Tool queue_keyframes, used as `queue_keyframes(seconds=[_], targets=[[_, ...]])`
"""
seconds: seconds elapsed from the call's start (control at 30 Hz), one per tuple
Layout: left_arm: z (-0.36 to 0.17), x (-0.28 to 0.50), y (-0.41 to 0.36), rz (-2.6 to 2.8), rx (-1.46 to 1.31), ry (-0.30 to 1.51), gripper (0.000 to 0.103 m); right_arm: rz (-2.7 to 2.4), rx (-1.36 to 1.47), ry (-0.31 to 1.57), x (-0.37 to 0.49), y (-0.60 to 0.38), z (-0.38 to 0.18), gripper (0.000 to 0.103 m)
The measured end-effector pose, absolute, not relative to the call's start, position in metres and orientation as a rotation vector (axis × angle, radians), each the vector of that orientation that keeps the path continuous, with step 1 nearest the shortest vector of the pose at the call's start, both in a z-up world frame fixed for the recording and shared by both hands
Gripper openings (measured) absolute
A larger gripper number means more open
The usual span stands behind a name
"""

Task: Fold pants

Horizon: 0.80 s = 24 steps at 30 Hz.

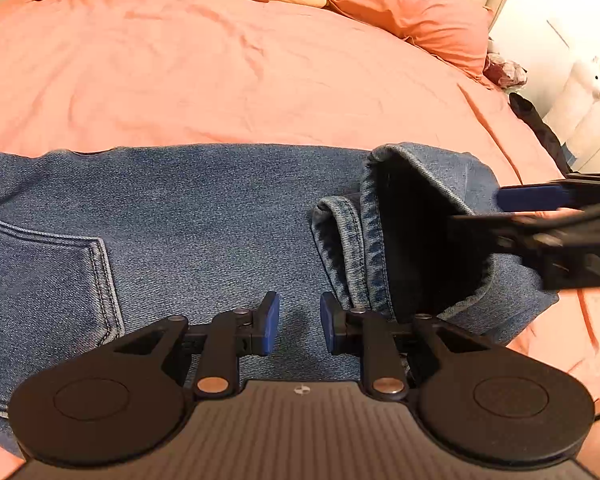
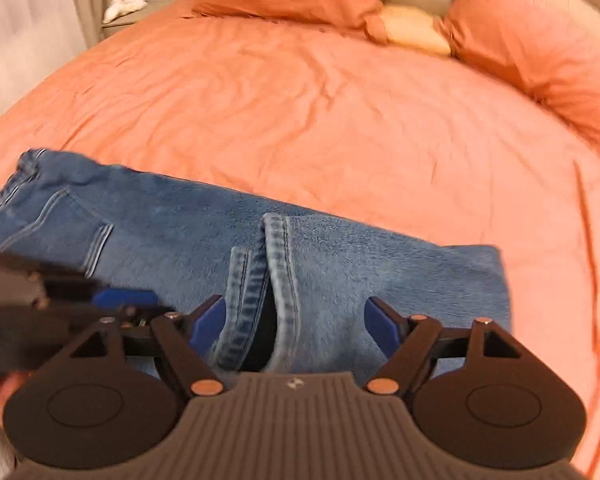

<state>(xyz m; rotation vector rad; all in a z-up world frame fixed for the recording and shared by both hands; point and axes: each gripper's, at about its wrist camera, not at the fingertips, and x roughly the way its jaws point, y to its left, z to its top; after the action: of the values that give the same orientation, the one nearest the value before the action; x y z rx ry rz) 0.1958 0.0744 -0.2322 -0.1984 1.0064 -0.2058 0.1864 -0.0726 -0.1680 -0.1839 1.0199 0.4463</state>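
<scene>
Fold pants, judged at the end of the first fold, with the leg ends set down.

Step, done well: lift the right gripper (image 2: 296, 322) straight off the cloth, with no sideways drag that would pull the hems (image 2: 276, 264) askew. Square both hems one on the other, and press the gaping one flat before any further fold. Then take hold at the folded end, the end farthest from the rear pocket (image 2: 60, 220), and carry it toward that pocket in one even sweep.

Jeans (image 1: 200, 220): spread flat across the orange bed cover (image 1: 220, 80) and doubled back on themselves. Hems (image 1: 352, 248) resting on top of the denim, well apart from the rear pocket (image 1: 40, 280), one mouth standing open and dark.

Left gripper (image 1: 299, 322): jaws narrow, nothing visibly pinched, bare denim showing in the gap. Placed between the rear pocket and the hems, just beside the nearer hem.

Right gripper: jaws wide and gripping nothing, straddling the hems, on the far side from the rear pocket. Blurred in the left wrist view.
</scene>
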Motion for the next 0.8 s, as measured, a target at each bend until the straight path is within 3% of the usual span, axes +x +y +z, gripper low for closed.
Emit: queue_keyframes(seconds=[0.1, 0.27, 0.33, 0.5, 0.63, 0.8], targets=[[-0.234, 0.196, 0.078, -0.206, -0.208, 1.006, 0.026, 0.451, -0.261, 1.033, 0.197, -0.052, -0.188, 0.026], [-0.236, 0.2, 0.084, -0.19, -0.229, 1.005, 0.026, 0.55, -0.202, 1.114, 0.205, -0.028, -0.214, 0.02], [-0.238, 0.202, 0.086, -0.181, -0.229, 1.011, 0.026, 0.562, -0.185, 1.148, 0.209, -0.019, -0.224, 0.009], [-0.239, 0.203, 0.093, -0.179, -0.27, 1.013, 0.026, 0.591, -0.133, 1.131, 0.209, -0.035, -0.211, 0.013], [-0.235, 0.205, 0.096, -0.191, -0.31, 0.994, 0.026, 0.589, -0.095, 1.072, 0.203, -0.069, -0.176, 0.032], [-0.232, 0.207, 0.089, -0.223, -0.299, 0.982, 0.026, 0.561, -0.077, 1.113, 0.189, -0.089, -0.17, 0.045]])
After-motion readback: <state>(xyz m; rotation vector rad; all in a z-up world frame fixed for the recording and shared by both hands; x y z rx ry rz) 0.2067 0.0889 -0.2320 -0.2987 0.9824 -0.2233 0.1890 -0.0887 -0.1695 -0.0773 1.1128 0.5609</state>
